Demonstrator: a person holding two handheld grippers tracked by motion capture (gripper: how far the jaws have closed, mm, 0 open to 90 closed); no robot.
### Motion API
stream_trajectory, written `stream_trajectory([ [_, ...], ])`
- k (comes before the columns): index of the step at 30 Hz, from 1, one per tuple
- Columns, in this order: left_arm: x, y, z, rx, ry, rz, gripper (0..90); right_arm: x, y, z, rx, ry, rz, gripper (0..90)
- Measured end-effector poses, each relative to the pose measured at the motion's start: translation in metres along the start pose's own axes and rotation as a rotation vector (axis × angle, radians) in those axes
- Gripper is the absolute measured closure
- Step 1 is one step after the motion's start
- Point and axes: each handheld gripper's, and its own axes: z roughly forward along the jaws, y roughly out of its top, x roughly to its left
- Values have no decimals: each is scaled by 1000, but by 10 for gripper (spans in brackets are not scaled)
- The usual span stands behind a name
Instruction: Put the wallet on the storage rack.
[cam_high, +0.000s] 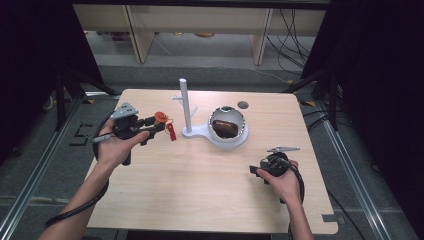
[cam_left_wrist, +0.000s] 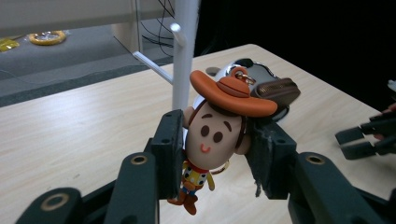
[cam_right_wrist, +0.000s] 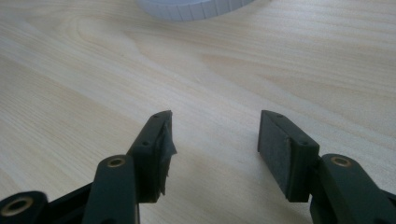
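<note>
A cowboy-doll keychain with an orange hat hangs between the pads of my left gripper, which is shut on its head. In the high view that left gripper is raised at the table's left, and a red tag dangles below it. Just right of it stands a white peg stand, whose pole rises close behind the doll. A brown pouch lies in the round white bowl at the stand's base. My right gripper rests low at the front right, its jaws open over bare wood.
A small dark disc lies on the table behind the bowl. The bowl's ridged white rim sits ahead of the right gripper. The wooden table ends near the person's forearms; shelving legs and cables stand on the floor beyond it.
</note>
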Motion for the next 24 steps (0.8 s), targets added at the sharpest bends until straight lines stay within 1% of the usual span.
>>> stream_trajectory([
  [1, 1, 2, 1, -3, 5, -2, 581, -1, 1, -1, 25, -3, -7, 461],
  [2, 3, 3, 3, -8, 10, -4, 581, 0, 1, -1, 19, -8, -6, 461],
  [3, 4, 5, 4, -8, 16, -7, 581, 0, 0, 0, -2, 1, 1, 460],
  [4, 6, 6, 5, -11, 20, -11, 581, 0, 1, -1, 10, 0, -3, 461],
  [7, 9, 12, 8, -19, 30, -23, 581, 0, 1, -1, 8, 0, -2, 460],
  [8, 10, 13, 9, -22, 31, -26, 581, -1, 1, -1, 6, -3, -16, 460],
  [9, 11, 15, 11, -26, 34, -29, 581, 0, 1, -1, 9, 0, -1, 460],
  [16, 15, 25, 18, -36, 57, -37, 581, 0, 1, -1, 11, -2, -1, 458],
  [22, 18, 30, 23, -40, 74, -44, 581, 0, 0, -1, 11, 1, -3, 458],
  [23, 18, 30, 23, -38, 76, -44, 581, 0, 0, 0, -1, 3, 1, 458],
  [24, 19, 30, 23, -39, 76, -44, 581, 0, 0, 0, -1, 2, 0, 458],
])
